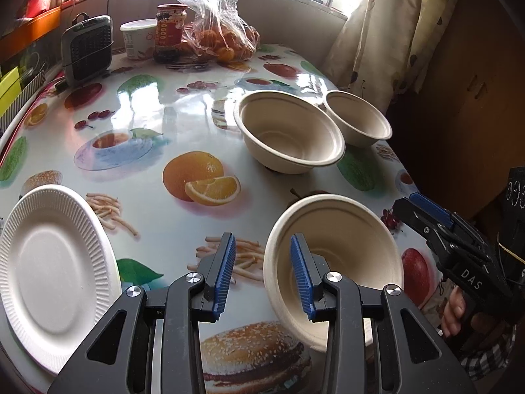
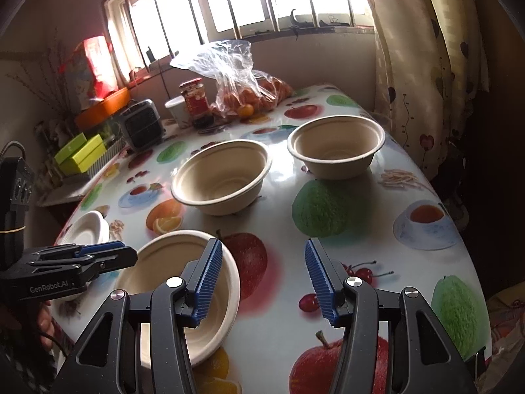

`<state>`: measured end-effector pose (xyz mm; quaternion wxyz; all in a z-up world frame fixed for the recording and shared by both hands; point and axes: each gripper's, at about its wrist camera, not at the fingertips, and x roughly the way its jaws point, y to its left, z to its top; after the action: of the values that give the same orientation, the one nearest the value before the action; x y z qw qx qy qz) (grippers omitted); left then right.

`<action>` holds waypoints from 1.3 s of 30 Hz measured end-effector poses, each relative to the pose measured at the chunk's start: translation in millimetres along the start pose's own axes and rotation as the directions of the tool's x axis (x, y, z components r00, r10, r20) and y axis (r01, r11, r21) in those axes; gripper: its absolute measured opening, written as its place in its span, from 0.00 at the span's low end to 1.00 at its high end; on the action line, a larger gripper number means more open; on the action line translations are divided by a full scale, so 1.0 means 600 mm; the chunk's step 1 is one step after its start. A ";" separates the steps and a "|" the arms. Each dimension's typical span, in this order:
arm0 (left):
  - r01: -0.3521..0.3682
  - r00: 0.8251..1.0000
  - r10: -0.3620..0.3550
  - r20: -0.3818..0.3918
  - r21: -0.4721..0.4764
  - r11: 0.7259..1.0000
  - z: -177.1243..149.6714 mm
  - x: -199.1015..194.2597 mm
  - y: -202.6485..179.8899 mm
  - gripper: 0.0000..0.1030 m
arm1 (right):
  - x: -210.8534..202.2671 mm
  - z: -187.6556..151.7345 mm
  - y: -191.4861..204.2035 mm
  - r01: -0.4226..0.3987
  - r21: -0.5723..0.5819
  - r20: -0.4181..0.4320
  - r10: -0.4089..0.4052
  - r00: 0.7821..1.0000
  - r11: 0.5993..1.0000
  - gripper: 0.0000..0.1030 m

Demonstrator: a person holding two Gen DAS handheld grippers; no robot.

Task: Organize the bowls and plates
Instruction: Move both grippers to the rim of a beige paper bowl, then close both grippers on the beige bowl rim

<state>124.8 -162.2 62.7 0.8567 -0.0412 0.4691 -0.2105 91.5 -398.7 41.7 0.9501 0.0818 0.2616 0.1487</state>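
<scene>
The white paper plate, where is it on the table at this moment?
In the left wrist view the white paper plate lies at the table's near left edge, left of the left claw, beside the printed fries; the nearest bowl lies opposite.

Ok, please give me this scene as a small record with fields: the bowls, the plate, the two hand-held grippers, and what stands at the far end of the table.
bowls: three, all upright and empty
near bowl: left hand-held gripper straddles its rim, jaws open
middle bowl: free, beside far bowl
plate: white paper, near left table edge
right hand-held gripper: open, empty, above the tablecloth
far end: bag of oranges, red jar, white tub, small heater
</scene>
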 end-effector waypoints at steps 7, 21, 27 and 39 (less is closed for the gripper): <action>-0.010 0.999 0.010 0.035 -0.004 1.000 0.062 0.011 0.014 0.35 | 0.030 0.047 -0.001 0.011 -0.017 0.007 -0.010 1.000 1.000 0.51; -0.018 1.000 0.018 -0.002 -0.026 1.000 0.139 0.079 0.018 0.35 | 0.117 0.100 -0.014 -0.024 0.005 -0.053 0.024 0.998 1.000 0.51; 0.005 1.000 -0.006 -0.030 -0.034 0.999 0.147 0.105 0.015 0.30 | 0.141 0.104 -0.019 -0.036 0.018 -0.080 0.038 0.996 0.999 0.44; 0.023 0.999 -0.025 -0.037 -0.057 0.998 0.150 0.112 0.023 0.21 | 0.157 0.106 -0.019 -0.077 0.035 -0.103 0.080 0.991 0.996 0.23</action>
<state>234.8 -188.0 56.5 0.8436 -0.0670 0.4904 -0.2082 204.4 -383.8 48.4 0.9271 0.0989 0.3099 0.1861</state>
